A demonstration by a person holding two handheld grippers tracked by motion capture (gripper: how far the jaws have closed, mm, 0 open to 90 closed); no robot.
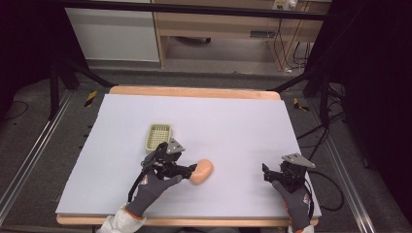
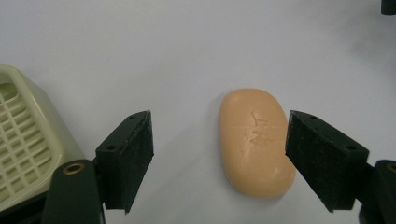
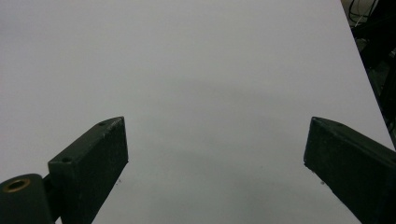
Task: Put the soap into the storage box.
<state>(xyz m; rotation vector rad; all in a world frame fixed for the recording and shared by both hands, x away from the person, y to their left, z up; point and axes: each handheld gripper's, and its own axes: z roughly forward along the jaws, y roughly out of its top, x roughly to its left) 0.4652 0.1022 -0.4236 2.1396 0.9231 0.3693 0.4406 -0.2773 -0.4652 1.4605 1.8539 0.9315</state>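
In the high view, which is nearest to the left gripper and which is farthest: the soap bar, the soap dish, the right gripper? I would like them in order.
1. Soap bar: right at the left gripper's open jaws.
2. Soap dish: just behind the gripper, toward the table's far side.
3. Right gripper: far off near the table's right edge.

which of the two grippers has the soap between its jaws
The left gripper: the peach soap bar lies between its open jaws, beside the green soap dish. The right gripper has bare table between its jaws.
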